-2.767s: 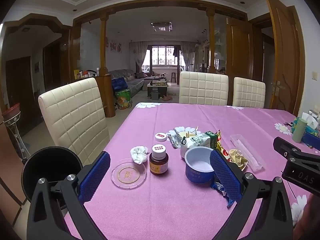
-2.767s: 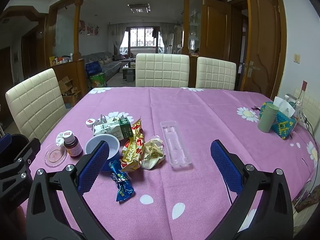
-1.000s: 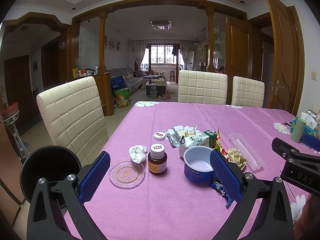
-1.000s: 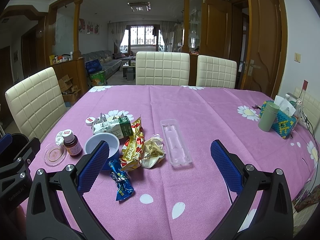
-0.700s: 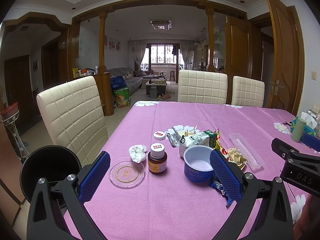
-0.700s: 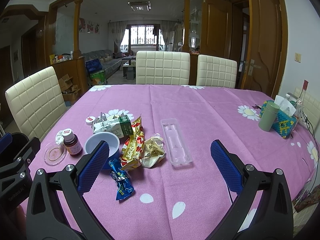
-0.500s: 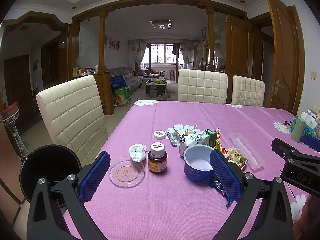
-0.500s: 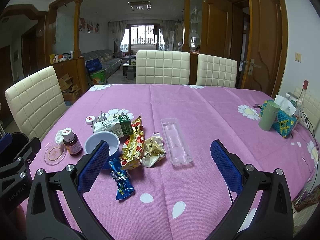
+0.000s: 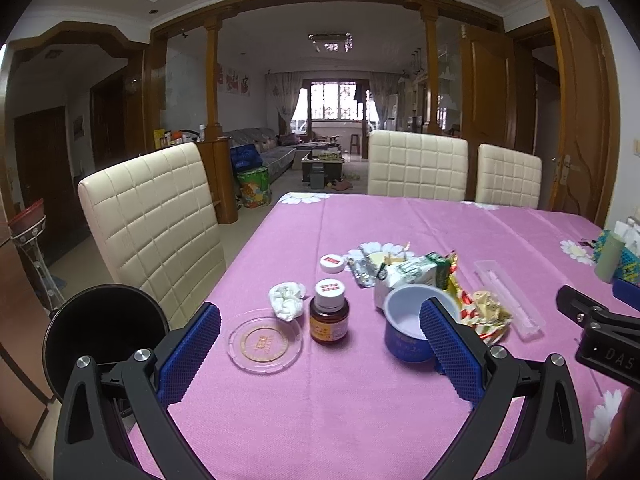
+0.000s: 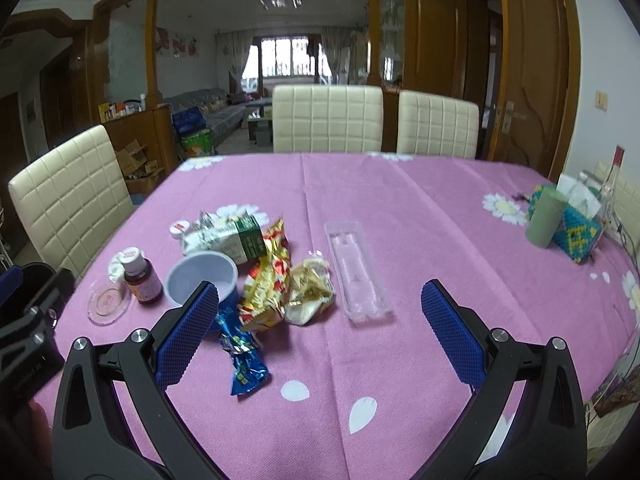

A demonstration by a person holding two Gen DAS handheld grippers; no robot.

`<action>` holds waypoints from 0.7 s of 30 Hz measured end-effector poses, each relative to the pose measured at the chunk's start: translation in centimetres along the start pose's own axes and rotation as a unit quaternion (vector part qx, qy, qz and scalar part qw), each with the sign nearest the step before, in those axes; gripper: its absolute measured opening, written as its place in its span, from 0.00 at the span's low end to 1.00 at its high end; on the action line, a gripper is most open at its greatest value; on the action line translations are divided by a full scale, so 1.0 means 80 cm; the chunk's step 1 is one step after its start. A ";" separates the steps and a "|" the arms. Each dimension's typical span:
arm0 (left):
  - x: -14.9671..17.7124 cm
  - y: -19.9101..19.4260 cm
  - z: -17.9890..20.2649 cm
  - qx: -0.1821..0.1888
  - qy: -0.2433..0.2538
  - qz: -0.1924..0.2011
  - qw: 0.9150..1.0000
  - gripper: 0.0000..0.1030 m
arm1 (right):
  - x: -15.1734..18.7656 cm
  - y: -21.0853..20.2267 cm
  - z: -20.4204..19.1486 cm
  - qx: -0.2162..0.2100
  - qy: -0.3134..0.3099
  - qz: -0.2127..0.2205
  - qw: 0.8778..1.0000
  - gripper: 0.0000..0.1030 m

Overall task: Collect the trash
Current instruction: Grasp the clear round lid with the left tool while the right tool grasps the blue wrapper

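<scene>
Trash lies on the pink tablecloth: a blue wrapper, a gold and red snack bag, a crumpled cream wrapper, a green and white carton, a clear plastic tray, a blue cup, a brown bottle, a crumpled tissue, a clear lid and a white cap. My left gripper is open above the near table edge, before the bottle. My right gripper is open, just short of the wrappers.
A black bin stands by the table's left edge beside a cream chair. Two more chairs stand at the far side. A green tumbler and a beaded tissue box sit at the right.
Both grippers have moved slightly forward toward the trash; the objects appear a little nearer. Both stay open.
</scene>
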State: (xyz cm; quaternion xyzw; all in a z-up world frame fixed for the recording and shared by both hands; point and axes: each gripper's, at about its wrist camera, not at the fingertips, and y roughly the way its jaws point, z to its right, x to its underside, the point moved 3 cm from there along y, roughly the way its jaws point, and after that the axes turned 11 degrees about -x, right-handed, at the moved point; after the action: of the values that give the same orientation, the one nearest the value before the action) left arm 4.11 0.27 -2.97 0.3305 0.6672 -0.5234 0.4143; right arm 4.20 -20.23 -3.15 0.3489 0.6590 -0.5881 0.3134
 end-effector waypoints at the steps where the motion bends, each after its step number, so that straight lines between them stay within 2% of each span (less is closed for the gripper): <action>1: 0.004 0.007 0.002 -0.006 0.009 -0.009 1.000 0.94 | 0.003 0.007 0.002 0.000 0.003 -0.010 1.000 0.97; 6: 0.028 0.046 -0.003 -0.008 0.034 -0.055 0.998 0.94 | 0.018 0.045 0.009 -0.002 0.006 -0.052 0.999 0.97; 14: 0.064 0.103 -0.034 -0.028 0.040 -0.127 0.991 0.94 | 0.058 0.106 -0.003 -0.065 0.007 -0.151 0.986 0.93; 15: 0.064 0.110 -0.039 -0.015 0.030 -0.144 0.989 0.94 | 0.062 0.111 -0.004 -0.071 0.009 -0.161 0.984 0.91; 17: 0.060 0.115 -0.045 0.000 0.014 -0.151 0.988 0.94 | 0.066 0.115 -0.008 -0.077 0.008 -0.172 0.982 0.90; 19: 0.054 0.122 -0.049 -0.018 0.021 -0.145 0.989 0.94 | 0.069 0.121 -0.014 -0.081 0.002 -0.174 0.981 0.90; 21: 0.049 0.134 -0.045 -0.014 0.034 -0.153 0.988 0.94 | 0.069 0.122 -0.019 -0.081 -0.006 -0.173 0.982 0.90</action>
State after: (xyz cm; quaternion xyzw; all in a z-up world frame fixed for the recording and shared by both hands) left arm 11.02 6.33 -10.66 0.2361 0.7312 -0.5594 0.3109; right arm 9.15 -17.61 -12.97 0.1994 0.7529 -0.5804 0.2376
